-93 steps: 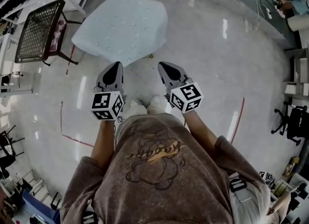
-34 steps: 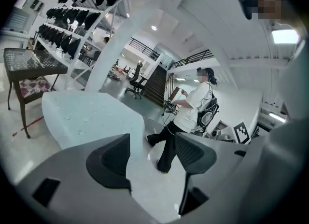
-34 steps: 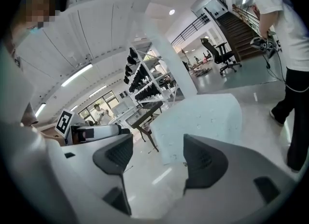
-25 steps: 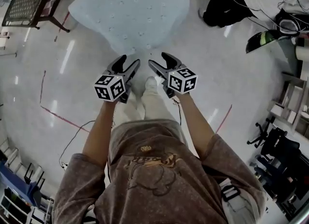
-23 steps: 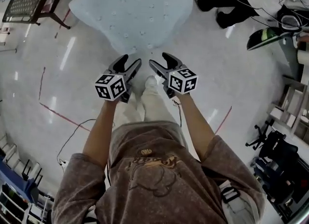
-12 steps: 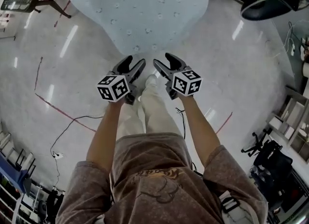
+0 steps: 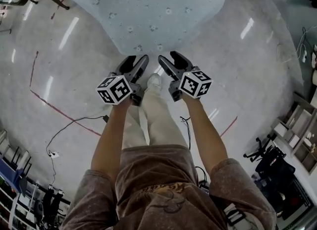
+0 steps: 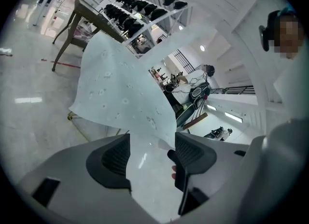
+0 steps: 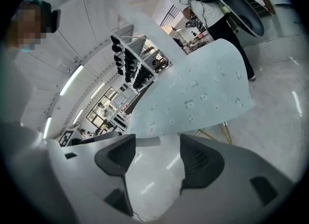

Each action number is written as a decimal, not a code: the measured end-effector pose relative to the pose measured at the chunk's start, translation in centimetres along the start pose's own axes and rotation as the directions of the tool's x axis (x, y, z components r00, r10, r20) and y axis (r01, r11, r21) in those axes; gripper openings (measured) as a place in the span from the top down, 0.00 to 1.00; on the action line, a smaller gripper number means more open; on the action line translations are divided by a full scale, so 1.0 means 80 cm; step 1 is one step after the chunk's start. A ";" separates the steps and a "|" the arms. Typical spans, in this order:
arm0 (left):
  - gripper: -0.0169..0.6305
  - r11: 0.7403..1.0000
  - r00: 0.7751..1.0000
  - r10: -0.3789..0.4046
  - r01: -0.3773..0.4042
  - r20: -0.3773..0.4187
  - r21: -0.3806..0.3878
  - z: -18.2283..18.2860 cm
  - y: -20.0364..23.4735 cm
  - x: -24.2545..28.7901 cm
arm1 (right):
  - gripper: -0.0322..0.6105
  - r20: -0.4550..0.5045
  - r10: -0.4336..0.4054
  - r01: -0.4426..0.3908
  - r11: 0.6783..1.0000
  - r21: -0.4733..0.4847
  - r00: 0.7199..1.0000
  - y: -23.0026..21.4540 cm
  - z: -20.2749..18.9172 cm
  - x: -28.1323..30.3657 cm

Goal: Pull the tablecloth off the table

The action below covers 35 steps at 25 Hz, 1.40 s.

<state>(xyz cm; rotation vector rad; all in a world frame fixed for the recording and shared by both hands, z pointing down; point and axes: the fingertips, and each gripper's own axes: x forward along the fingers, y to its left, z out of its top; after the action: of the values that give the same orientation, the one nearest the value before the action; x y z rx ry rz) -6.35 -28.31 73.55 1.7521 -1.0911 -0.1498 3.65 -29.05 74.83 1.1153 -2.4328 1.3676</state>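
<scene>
Two handheld grippers hover side by side above a glossy floor (image 7: 247,75). The left gripper (image 7: 137,58) and the right gripper (image 7: 167,56) each have their two fingers spread apart, and only floor shows between the left fingers (image 8: 116,158) and between the right fingers (image 9: 200,160). One pale blue tablecloth (image 7: 148,6), dotted with small prints, drapes the tabletop just beyond all four fingertips. Its hanging near edge is close ahead of them and untouched. One white shoe (image 7: 154,80) shows just behind the fingers, between the two grippers.
</scene>
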 end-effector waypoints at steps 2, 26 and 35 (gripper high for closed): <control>0.54 1.000 1.000 -0.004 0.004 0.022 -0.021 0.005 0.003 0.005 | 0.52 0.022 0.015 -0.016 0.999 0.039 1.000 -0.004 0.006 0.002; 0.66 0.999 0.998 0.002 0.001 0.055 -0.043 0.017 0.013 0.045 | 0.63 0.152 0.050 -0.090 0.960 0.266 0.987 -0.019 0.028 0.036; 0.90 1.000 1.000 0.009 -0.009 0.000 0.003 0.015 -0.002 0.047 | 0.87 0.126 0.047 -0.075 0.971 0.228 0.991 -0.002 0.031 0.036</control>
<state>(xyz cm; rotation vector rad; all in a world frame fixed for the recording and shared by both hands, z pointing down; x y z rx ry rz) -4.69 -31.81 74.25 1.7491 -1.0994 -0.1425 2.27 -32.57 74.79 1.2142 -2.4559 1.6876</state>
